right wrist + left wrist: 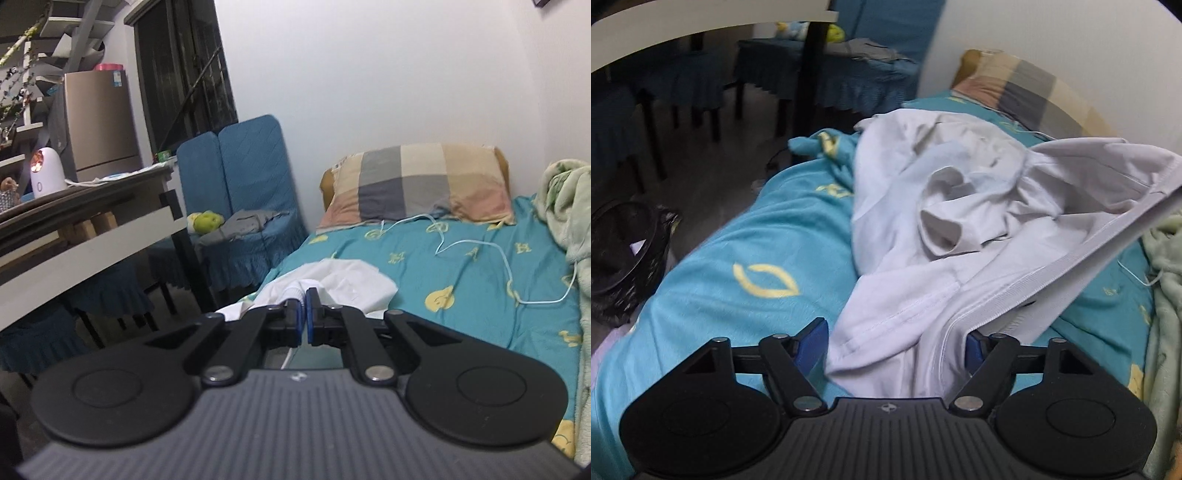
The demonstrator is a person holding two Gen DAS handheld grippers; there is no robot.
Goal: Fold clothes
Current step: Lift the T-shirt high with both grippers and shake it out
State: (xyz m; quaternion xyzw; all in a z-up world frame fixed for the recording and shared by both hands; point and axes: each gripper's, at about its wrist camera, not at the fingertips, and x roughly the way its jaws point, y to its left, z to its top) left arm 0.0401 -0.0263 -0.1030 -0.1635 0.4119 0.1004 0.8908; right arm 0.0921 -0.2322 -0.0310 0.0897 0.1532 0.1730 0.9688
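Observation:
A crumpled white garment lies in a heap on the teal bed sheet. One hemmed edge of it is lifted and stretched taut toward the upper right. My left gripper is open, its blue pads wide apart, with a fold of the white cloth lying loose between them. In the right wrist view, my right gripper is shut on a pinched edge of the white garment, held a little above the bed sheet.
A checked pillow lies at the bed's head by the wall, with a pale green blanket along the right side and a thin white cable on the sheet. Left of the bed stand blue-covered chairs, a table and a black bin.

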